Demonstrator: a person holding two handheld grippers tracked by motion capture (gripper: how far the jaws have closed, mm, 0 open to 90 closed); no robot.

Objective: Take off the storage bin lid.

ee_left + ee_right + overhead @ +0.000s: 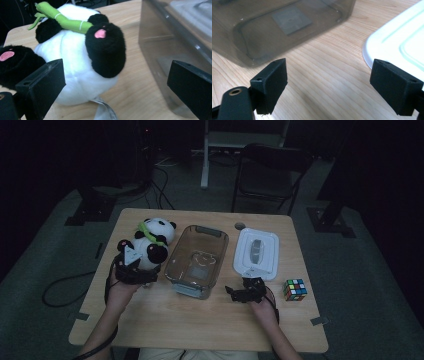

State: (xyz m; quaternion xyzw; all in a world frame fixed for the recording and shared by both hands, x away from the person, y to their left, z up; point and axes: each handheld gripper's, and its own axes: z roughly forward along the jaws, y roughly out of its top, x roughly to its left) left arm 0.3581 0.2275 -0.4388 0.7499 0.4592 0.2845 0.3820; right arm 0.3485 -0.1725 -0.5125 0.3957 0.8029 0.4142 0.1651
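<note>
My left gripper (134, 266) sits at the left of the high view, its jaws spread wide just short of the plush panda (149, 241), which stands on the table (165, 320) left of the clear bin (197, 260). In the left gripper view the panda (80, 62) takes up the left and centre of the frame, showing pink paw pads and a green bamboo stalk (67, 21) that the high view barely resolves. My right gripper (246, 292) hovers lower centre with its jaws apart and nothing between them. The right gripper view shows the bin's base (284, 22) at upper left and the white lid (402, 42) at the right edge. The high view adds a puzzle cube (294, 289) right of that gripper.
</note>
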